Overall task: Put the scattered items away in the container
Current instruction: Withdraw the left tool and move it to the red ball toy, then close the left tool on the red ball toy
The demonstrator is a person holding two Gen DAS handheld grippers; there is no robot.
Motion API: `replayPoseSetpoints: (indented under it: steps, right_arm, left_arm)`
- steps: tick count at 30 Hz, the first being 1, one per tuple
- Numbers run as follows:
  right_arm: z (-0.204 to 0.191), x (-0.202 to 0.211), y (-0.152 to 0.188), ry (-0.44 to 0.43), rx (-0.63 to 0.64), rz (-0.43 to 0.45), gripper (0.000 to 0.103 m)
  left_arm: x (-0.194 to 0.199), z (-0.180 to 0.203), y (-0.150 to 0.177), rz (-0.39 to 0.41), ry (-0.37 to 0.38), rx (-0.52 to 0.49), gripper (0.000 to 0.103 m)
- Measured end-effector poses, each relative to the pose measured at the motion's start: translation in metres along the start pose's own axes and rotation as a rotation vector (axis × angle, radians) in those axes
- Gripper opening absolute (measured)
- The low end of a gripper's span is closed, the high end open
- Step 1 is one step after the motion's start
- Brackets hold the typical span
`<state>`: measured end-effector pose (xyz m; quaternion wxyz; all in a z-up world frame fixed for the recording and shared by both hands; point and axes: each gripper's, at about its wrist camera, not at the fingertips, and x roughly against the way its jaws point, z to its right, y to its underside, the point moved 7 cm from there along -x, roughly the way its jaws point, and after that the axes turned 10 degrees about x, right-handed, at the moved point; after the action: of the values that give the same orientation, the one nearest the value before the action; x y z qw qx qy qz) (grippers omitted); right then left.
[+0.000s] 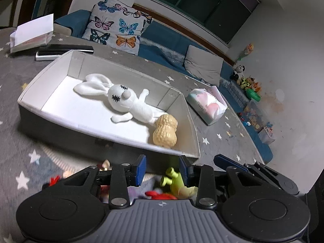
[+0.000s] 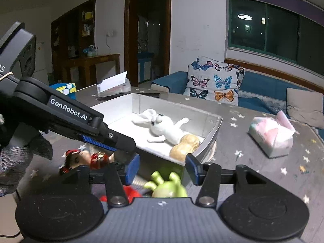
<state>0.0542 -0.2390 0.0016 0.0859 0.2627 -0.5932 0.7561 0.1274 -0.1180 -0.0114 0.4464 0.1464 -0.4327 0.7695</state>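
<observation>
A white box [image 1: 30, 89] on the star-patterned table holds a white plush rabbit [image 1: 121, 99] and a peanut toy [image 1: 165, 131]; the box [image 2: 214, 129], rabbit [image 2: 164, 129] and peanut [image 2: 185, 146] also show in the right wrist view. A green toy figure [image 1: 174, 180] lies on the table before the box, under both grippers, and shows in the right view [image 2: 168, 186]. A red toy [image 1: 160, 195] lies beside it. A small doll in red [image 2: 85, 158] lies further left. My left gripper [image 1: 163, 167] is open above the green figure. My right gripper [image 2: 163, 167] is open above it too.
A tissue pack [image 2: 271, 137] lies right of the box. A white tissue box [image 1: 30, 34] and a dark flat item [image 1: 64, 50] sit behind the container. A blue sofa with a butterfly cushion [image 1: 119, 26] runs along the far table edge.
</observation>
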Motion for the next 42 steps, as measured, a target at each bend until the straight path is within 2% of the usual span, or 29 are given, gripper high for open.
replayPoseSetpoints:
  steps: [4,6,17,25,42]
  right_arm:
    - [-0.011,0.007,0.013,-0.025,-0.01,-0.008,0.055]
    - [-0.015,0.009,0.019,-0.035,-0.015,-0.016,0.061]
    - [-0.038,0.009,0.042,-0.089,-0.014,-0.043,0.061]
    - [-0.046,-0.006,0.056,-0.106,-0.041,-0.09,0.061]
    - [-0.039,-0.017,0.059,-0.154,-0.172,-0.092,0.061]
  left_arm:
    - [0.001,-0.005,0.012,-0.014,-0.008,0.006,0.038]
    - [0.001,-0.008,0.018,-0.024,-0.006,0.014,0.038]
    - [-0.002,-0.021,0.034,-0.057,-0.002,0.08,0.038]
    - [-0.008,-0.02,0.039,-0.078,0.01,0.081,0.038]
    - [-0.011,-0.018,0.045,-0.102,0.022,0.091,0.038]
